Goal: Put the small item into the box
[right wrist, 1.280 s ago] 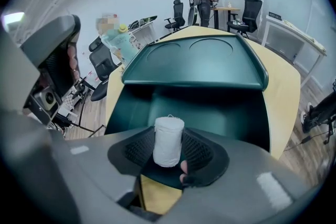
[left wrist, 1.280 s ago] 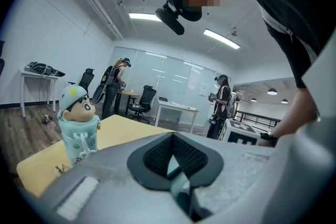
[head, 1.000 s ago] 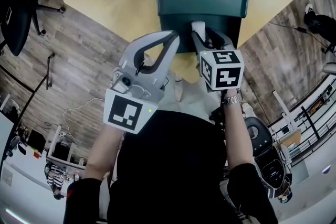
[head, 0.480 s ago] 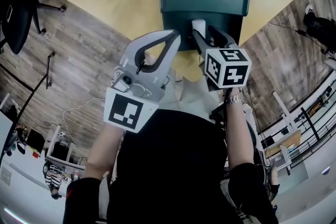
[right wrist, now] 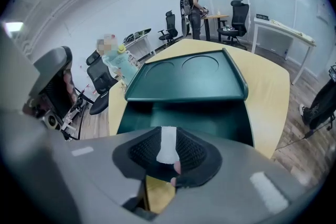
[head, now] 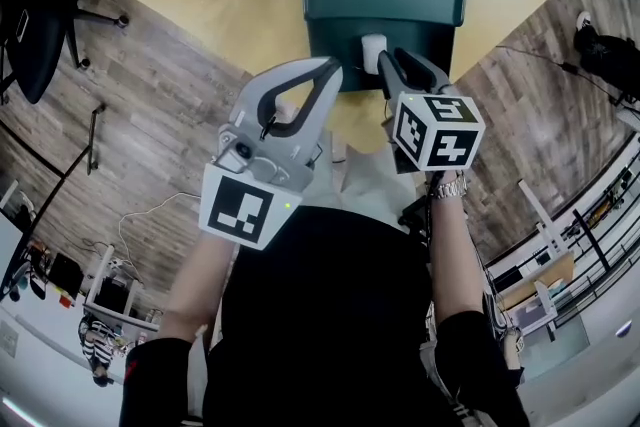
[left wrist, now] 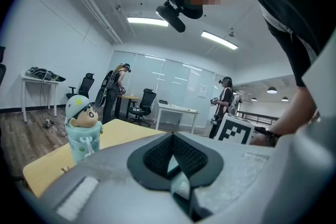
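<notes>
Green box [head: 440, 45] is held open; over it a small white item [right wrist: 168, 145] is pinched by the down-tilted right gripper [head: 385, 60], jaws just closed; left gripper [head: 328, 73] is pressed together.

An open-plan office around me: pale walls, plank floor, glass at the far end.

Below me lies a grey-brown wood-plank floor [head: 130, 85], with a yellow table [head: 250, 15] standing on it and a black office chair [head: 35, 10] off to its left. Looking level, I see a white wall [left wrist: 47, 44] on the left with a small desk [left wrist: 37, 81] against it, a glass partition [left wrist: 157, 76] across the back, and long ceiling light strips [left wrist: 144, 21] glowing overhead. A white desk [left wrist: 176, 110] and another black chair [left wrist: 147, 102] stand before the glass, and two people [left wrist: 118, 86] stand near them. A dark railing [head: 590, 235] runs along the floor's right edge.
</notes>
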`<state>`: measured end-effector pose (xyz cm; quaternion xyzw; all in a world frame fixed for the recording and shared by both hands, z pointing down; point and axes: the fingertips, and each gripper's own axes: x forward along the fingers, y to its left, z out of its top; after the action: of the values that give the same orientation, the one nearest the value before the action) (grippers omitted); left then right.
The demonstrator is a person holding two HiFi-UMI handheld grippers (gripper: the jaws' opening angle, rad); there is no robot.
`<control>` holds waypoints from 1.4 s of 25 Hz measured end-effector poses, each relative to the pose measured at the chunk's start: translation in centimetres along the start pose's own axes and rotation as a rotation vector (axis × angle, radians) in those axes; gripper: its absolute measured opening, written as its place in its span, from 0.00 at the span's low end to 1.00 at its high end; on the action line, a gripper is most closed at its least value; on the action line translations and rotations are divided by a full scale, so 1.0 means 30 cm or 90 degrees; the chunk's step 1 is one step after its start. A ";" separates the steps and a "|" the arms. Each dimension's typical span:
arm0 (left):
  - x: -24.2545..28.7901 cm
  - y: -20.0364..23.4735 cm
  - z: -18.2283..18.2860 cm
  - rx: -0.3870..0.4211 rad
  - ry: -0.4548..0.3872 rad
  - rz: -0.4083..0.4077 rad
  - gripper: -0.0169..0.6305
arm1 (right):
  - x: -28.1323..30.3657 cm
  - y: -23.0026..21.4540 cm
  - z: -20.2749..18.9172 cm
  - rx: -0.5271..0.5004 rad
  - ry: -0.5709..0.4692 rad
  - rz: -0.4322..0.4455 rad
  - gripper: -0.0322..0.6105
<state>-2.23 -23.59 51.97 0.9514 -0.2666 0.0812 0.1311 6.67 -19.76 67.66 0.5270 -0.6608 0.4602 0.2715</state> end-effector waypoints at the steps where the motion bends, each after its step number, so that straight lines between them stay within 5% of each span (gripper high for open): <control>1: -0.003 -0.007 0.005 0.003 -0.002 -0.001 0.03 | -0.008 0.004 0.000 0.001 -0.003 0.001 0.18; 5: -0.012 -0.028 0.018 0.014 -0.003 -0.003 0.03 | -0.048 -0.009 0.011 0.007 -0.036 -0.019 0.05; 35: -0.097 -0.269 0.187 0.079 -0.039 0.026 0.03 | -0.553 -0.035 0.092 0.008 -0.240 0.022 0.05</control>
<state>0.04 -17.17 44.32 0.9540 -0.2845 0.0709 0.0622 12.94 -14.83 52.81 0.5944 -0.7059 0.3621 0.1316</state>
